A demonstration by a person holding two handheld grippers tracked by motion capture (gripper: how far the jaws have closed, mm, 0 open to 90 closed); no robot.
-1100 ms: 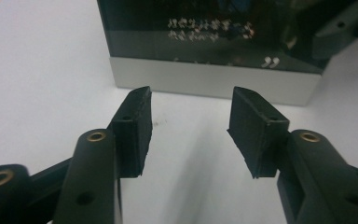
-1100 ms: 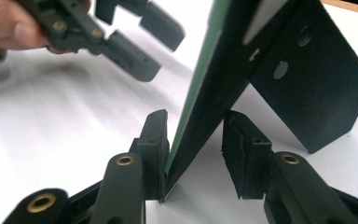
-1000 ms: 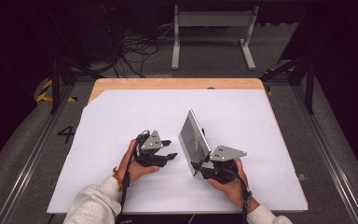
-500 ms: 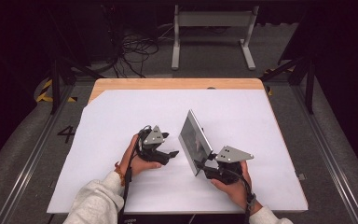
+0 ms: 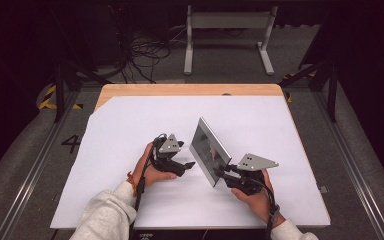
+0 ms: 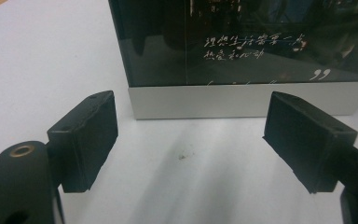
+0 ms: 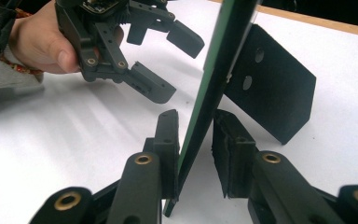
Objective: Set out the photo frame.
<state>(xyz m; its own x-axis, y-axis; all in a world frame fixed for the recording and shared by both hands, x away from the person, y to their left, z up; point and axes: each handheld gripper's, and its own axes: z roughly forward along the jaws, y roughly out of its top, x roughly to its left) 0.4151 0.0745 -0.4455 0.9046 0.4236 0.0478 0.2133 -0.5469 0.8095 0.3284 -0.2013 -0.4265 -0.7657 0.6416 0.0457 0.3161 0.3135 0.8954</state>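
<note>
A silver-edged picture frame (image 5: 209, 150) with a dark glass front stands tilted on the white table. Pale handwriting crosses the frame's glass (image 6: 242, 42), and a black stand (image 7: 275, 84) props its back. My right gripper (image 5: 220, 172) grips the frame's lower near corner. Its jaws have just been closing, and in the right gripper view (image 7: 193, 149) the pads sit on both faces of the frame's thin edge (image 7: 214, 84). My left gripper (image 5: 185, 155) faces the glass from the left. Its jaws (image 6: 191, 135) have just been opening and hold nothing, just short of the frame; it is also in the right gripper view (image 7: 170, 63).
A white sheet (image 5: 130, 130) covers the table, and a wooden strip (image 5: 190, 90) lies along its far edge. Beyond the table a metal stand (image 5: 227, 30) and loose cables (image 5: 145, 50) are on the floor. Rails run along both sides.
The left gripper's jaws have spread wider in front of the frame. The right gripper's jaws have drawn in on the frame's edge. Both hands and the frame stay in place.
</note>
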